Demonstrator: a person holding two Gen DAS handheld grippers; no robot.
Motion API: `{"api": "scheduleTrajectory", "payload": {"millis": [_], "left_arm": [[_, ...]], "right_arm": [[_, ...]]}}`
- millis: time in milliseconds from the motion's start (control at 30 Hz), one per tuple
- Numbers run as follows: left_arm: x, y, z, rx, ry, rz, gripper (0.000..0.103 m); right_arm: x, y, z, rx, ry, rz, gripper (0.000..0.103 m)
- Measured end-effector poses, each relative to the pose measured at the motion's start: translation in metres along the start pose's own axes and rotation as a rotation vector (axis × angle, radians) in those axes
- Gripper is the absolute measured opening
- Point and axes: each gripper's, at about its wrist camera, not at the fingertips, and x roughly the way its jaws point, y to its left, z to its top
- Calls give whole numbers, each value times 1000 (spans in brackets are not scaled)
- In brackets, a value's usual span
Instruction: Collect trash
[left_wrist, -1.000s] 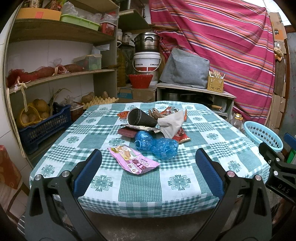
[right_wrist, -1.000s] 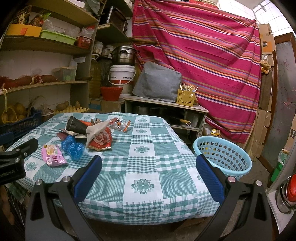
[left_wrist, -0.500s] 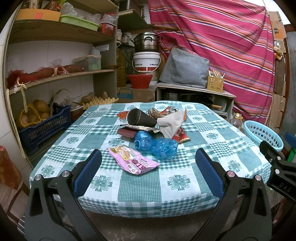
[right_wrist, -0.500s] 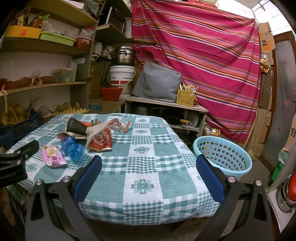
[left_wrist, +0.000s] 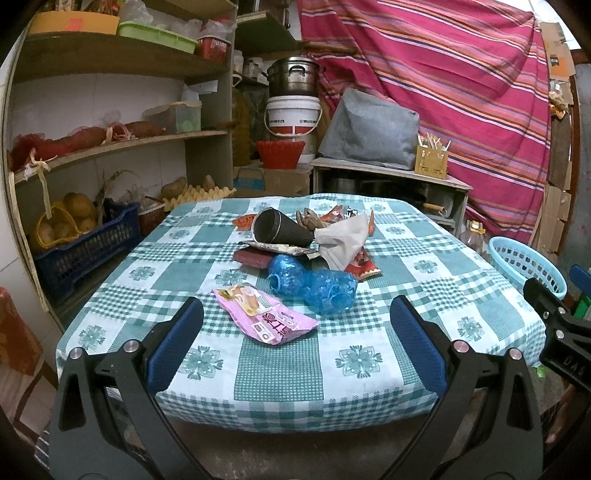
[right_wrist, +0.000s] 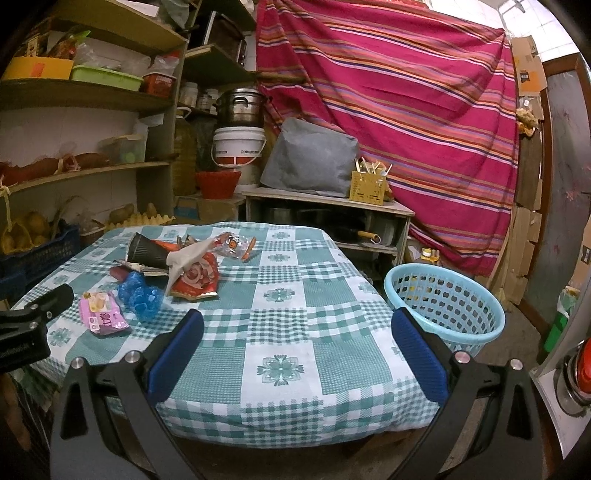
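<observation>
While both the left gripper (left_wrist: 295, 328) and right gripper (right_wrist: 295, 330) gape empty, nothing looks collected: the trash pile (left_wrist: 310, 254) sits mid-table, the blue basket (right_wrist: 447, 306) beside the table apparently bare.

The left tongs (left_wrist: 295, 339) hung wide apart and empty over the near edge of the table (left_wrist: 280, 376), which wore a green-and-white checked cloth. Nearest them lay a pink snack wrapper (left_wrist: 264, 317), and just behind it a crushed blue plastic bottle (left_wrist: 314, 284). Farther back sat a heap: a black cone-shaped cup (left_wrist: 280, 230) on its side, a crumpled grey paper (left_wrist: 343, 238) and a red wrapper (left_wrist: 364, 264). A light-blue basket (left_wrist: 524, 264) stood off the table's right side, and the right tongs (left_wrist: 554, 328) showed partly at the right edge.
</observation>
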Motion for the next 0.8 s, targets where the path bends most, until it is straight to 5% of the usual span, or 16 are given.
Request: {"api": "scheduleTrajectory", "payload": {"millis": [433,800], "left_arm": [[39,6,7,16,82,42,98],[86,43,33,9,131,123,98]], "right_arm": [[23,-3,2,17,22,-57,99],[74,43,43,-36,104,74,99]]}}
